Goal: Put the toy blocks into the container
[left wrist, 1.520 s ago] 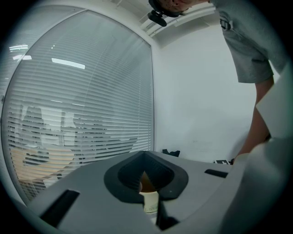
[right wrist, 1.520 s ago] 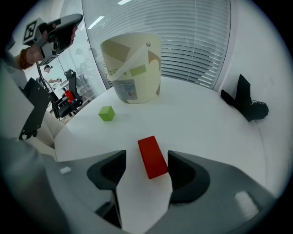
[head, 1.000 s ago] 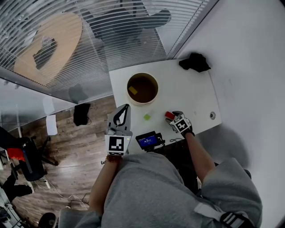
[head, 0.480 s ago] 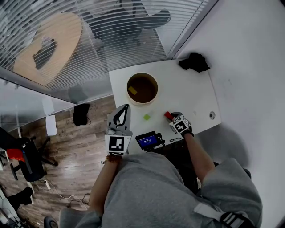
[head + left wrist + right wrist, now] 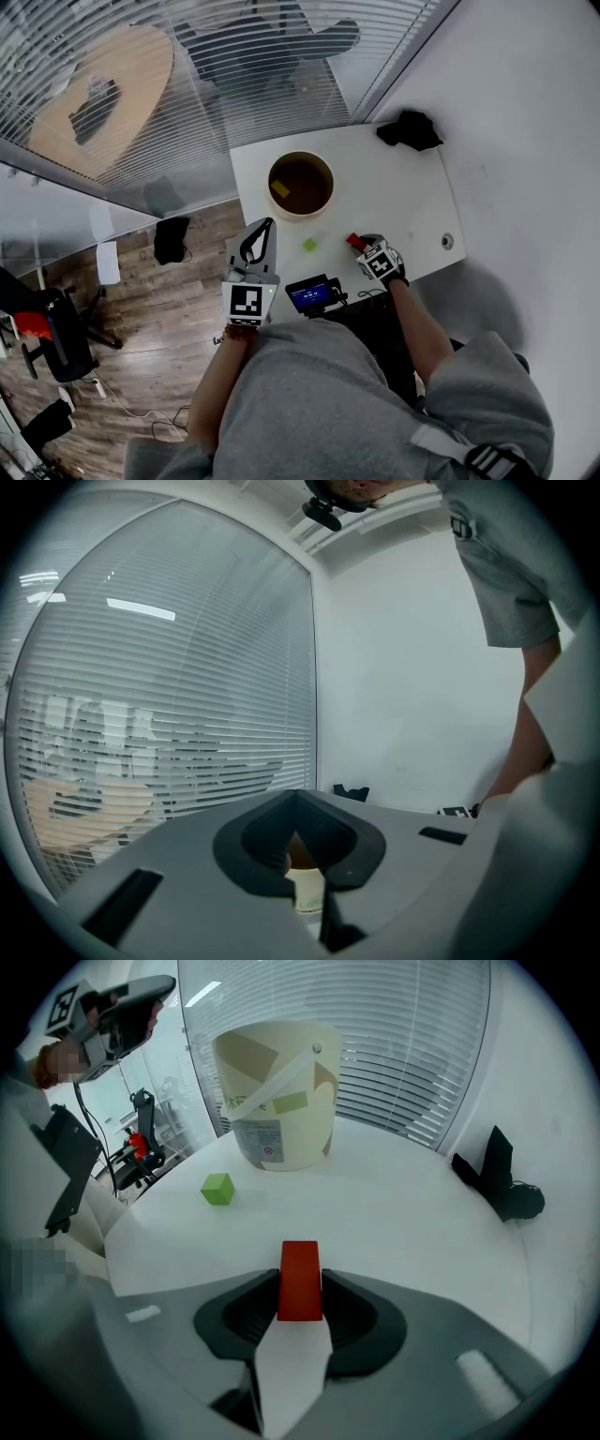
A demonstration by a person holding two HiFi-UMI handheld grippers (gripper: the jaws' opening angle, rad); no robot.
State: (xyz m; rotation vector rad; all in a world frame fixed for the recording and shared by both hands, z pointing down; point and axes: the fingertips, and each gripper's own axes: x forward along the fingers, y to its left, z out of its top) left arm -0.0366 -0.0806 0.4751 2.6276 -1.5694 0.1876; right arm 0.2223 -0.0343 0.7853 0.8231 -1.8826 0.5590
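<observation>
My right gripper has just been closing its jaws, and they now pinch the red block by its two sides over the white table. The green cube sits ahead of those fingers, off to their left. The paper bucket stands farther beyond. My left gripper has its tips together with nothing between them, and the bucket is ahead of them.

On the table, a first block is held in the container, a second block is set before it, and a third block is seen further right.
</observation>
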